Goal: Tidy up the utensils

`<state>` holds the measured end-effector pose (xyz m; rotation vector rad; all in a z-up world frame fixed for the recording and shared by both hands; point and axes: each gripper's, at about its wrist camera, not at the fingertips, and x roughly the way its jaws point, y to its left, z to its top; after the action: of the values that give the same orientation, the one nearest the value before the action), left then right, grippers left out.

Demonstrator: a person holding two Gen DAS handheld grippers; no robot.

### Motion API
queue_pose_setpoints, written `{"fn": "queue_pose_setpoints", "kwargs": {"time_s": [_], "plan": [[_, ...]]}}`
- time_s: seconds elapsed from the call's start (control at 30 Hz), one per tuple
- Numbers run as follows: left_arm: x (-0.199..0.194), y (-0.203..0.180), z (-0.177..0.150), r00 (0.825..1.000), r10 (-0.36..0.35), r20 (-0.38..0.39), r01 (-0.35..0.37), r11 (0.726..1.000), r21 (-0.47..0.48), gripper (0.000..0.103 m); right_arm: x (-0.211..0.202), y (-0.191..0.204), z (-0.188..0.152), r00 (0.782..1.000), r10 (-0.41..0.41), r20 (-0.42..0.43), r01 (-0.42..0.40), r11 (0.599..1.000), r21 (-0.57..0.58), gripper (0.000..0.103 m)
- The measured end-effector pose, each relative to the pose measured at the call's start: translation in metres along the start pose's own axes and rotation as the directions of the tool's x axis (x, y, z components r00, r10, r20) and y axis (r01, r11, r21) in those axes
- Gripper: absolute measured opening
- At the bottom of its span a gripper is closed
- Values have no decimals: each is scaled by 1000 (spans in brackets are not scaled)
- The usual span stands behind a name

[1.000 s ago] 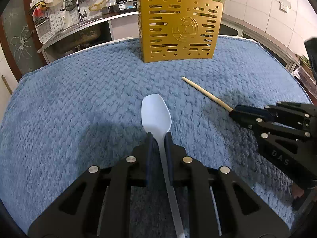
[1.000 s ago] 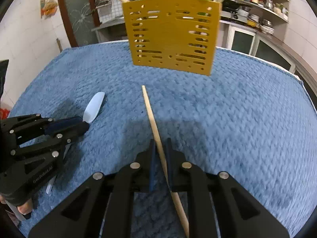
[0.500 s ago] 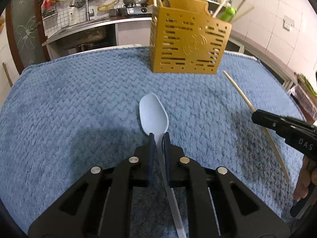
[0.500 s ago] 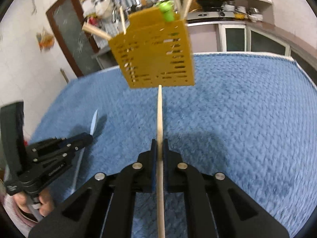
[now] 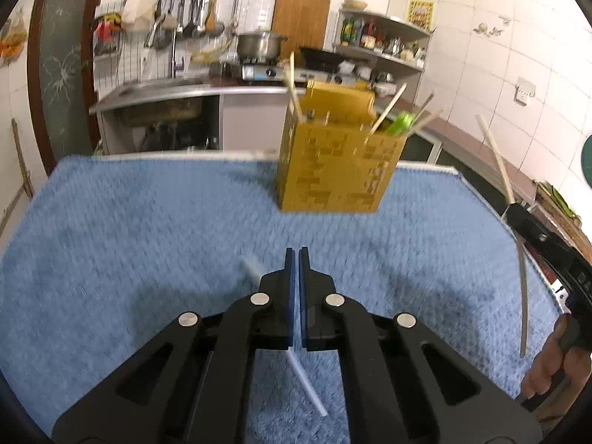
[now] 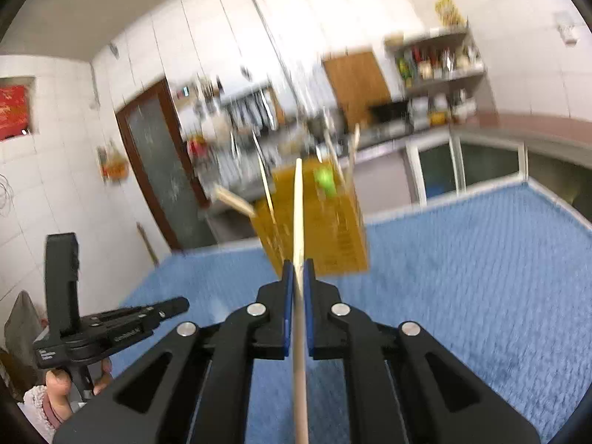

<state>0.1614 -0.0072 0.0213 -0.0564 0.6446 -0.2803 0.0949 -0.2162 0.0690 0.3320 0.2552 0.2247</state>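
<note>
My right gripper [image 6: 298,272] is shut on a wooden chopstick [image 6: 298,222] and holds it raised, tip pointing at the gold slotted utensil holder [image 6: 314,229]. In the left wrist view the holder [image 5: 336,170] stands at the far side of the blue towel, with several chopsticks and a green item in it. My left gripper [image 5: 295,259] has its jaws closed; a pale blue spoon handle [image 5: 307,388] shows under it, and its bowl is hidden. The right gripper [image 5: 547,244] and its chopstick [image 5: 497,159] show at the right edge.
A blue textured towel [image 5: 129,240] covers the table. Behind it are a kitchen counter with a sink [image 5: 162,92], a pot [image 5: 259,46] and shelves of bottles [image 5: 381,40]. The left gripper [image 6: 111,325] shows at the left in the right wrist view.
Both grippers have lifted and tilted up. The right one raised the chopstick off the towel toward the holder. The spoon's bowl has gone out of sight behind my left fingers.
</note>
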Motion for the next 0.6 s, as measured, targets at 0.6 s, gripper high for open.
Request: {"fn": "queue_pose_setpoints", "kwargs": {"time_s": [0.6], "plan": [[75,43,-27,947,29,-321,-77,987,-139,2,78,-30,-39,900,-241,-363,224,971,-88,6]]}}
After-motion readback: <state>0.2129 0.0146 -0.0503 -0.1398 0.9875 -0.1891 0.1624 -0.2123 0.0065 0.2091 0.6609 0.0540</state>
